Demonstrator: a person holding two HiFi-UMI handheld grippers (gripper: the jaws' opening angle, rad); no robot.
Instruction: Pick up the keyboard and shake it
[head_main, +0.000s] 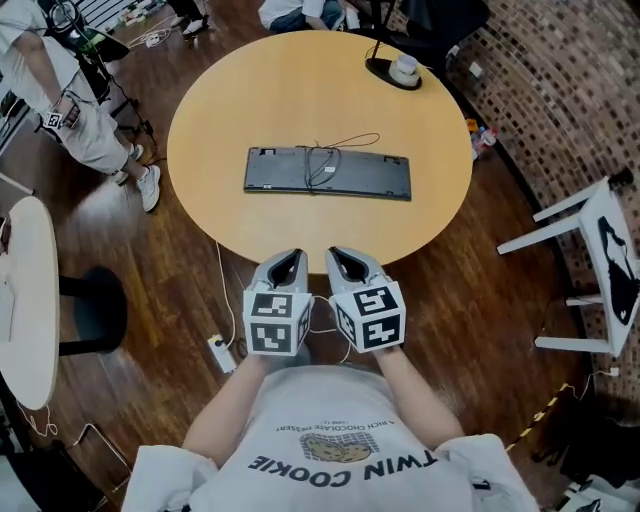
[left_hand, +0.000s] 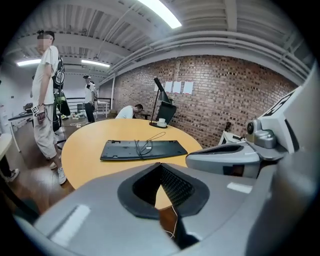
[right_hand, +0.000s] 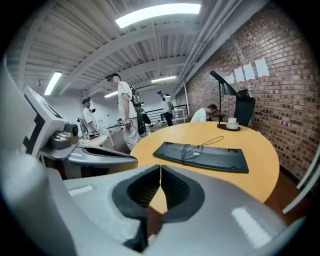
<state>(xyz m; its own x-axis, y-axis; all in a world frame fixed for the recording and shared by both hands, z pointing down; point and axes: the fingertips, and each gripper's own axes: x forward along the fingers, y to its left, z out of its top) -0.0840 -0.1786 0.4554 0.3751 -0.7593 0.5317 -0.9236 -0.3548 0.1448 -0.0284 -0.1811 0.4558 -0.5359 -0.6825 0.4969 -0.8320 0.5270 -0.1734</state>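
Observation:
A dark keyboard lies face down in the middle of the round wooden table, its cable coiled on its back. It also shows in the left gripper view as the keyboard and in the right gripper view as the keyboard. My left gripper and right gripper are side by side at the table's near edge, short of the keyboard. Both are shut with nothing between the jaws.
A desk lamp base with a white cup stands at the table's far right edge. A person stands at the left, and others show further off in the gripper views. A white chair is at the right, another white table at the left.

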